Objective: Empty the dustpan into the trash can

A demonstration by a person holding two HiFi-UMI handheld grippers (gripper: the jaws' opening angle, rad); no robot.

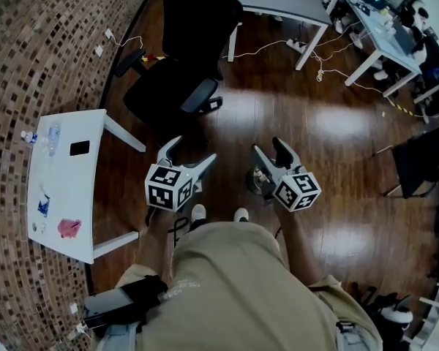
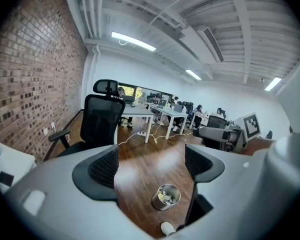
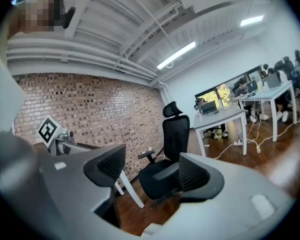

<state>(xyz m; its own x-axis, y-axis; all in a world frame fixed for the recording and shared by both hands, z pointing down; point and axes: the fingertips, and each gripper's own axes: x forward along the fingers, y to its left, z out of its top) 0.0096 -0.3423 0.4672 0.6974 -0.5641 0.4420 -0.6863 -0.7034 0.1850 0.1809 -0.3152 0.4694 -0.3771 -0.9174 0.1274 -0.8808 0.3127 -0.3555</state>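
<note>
The trash can (image 2: 166,196), a small shiny metal cylinder with pale scraps inside, stands upright on the glossy dark wood floor (image 1: 278,108), just ahead of the person's white shoes (image 1: 197,212). Above it, the left gripper (image 2: 151,161) and right gripper (image 3: 152,171) both hold their ribbed black pads apart with nothing between them. Farther out are a black mesh office chair (image 1: 183,42), a flat white table (image 1: 62,196) and a rough brick wall (image 1: 29,50).

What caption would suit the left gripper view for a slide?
Open left gripper over a wooden floor; trash can framed between its jaws, black chair beyond.
</note>
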